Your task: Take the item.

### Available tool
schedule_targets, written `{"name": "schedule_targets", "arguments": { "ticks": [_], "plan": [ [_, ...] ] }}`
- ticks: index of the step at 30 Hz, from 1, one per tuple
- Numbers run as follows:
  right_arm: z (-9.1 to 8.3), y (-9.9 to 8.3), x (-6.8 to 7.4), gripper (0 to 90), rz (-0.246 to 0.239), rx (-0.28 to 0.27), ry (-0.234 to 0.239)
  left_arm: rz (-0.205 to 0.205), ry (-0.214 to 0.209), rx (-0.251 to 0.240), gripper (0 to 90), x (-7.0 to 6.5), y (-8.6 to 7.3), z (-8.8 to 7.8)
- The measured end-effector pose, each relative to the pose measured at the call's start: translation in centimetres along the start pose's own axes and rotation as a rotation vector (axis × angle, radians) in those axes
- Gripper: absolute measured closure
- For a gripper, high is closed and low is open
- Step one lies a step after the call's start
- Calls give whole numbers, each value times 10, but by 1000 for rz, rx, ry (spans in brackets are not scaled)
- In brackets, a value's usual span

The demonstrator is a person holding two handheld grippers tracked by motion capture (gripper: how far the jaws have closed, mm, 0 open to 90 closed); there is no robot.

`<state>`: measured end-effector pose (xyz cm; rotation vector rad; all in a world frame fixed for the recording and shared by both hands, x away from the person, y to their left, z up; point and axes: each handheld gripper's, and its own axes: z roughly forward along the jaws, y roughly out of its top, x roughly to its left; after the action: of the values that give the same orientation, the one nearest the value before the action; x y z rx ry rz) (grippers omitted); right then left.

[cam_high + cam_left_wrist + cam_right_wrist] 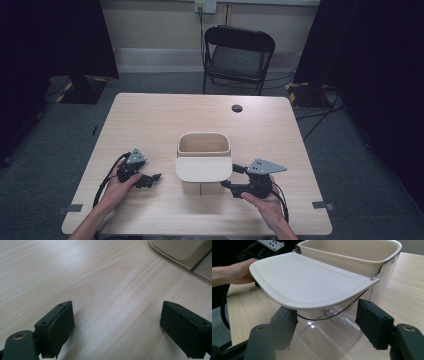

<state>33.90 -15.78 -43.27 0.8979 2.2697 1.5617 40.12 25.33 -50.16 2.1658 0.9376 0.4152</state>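
A clear plastic bin [203, 150] with a cream rim stands in the middle of the table. Its cream lid [203, 169] is flipped open and hangs out toward me. My right gripper [231, 176] lies at the bin's front right and points left at it. In the right gripper view its jaws [327, 320] stand apart just below the lid [312, 282], in front of the clear wall [329, 337], and do not press on it. My left gripper [151, 180] rests left of the bin, open [117, 320] over bare wood with nothing between its jaws.
The wooden table [150, 120] has a round cable hole [237, 108] at the back right. A black folding chair [239, 55] stands behind the table. Dark curtains hang at both sides. Cables trail from both grippers toward the near table edge.
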Motion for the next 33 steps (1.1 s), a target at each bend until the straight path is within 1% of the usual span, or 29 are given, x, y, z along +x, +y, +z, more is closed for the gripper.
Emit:
{"name": "schedule_targets", "arguments": {
  "ticks": [9,22,24,25,27,33],
  "plan": [
    [-1,2,-1,336,2,0,4,0,0,0,115,0,0,0],
    [-3,7,-3,335,-3,0,-15,0,0,0,115,0,0,0],
    [-4,8,-4,335,-6,-4,-24,0,0,0,115,0,0,0],
    [-4,8,-5,335,-4,-12,-28,8,1,0,116,0,0,0],
    [-5,8,-6,336,-6,-11,-34,7,1,0,116,0,0,0],
    [-3,8,-5,338,-9,-14,-32,7,1,0,116,0,0,0]
  ]
}}
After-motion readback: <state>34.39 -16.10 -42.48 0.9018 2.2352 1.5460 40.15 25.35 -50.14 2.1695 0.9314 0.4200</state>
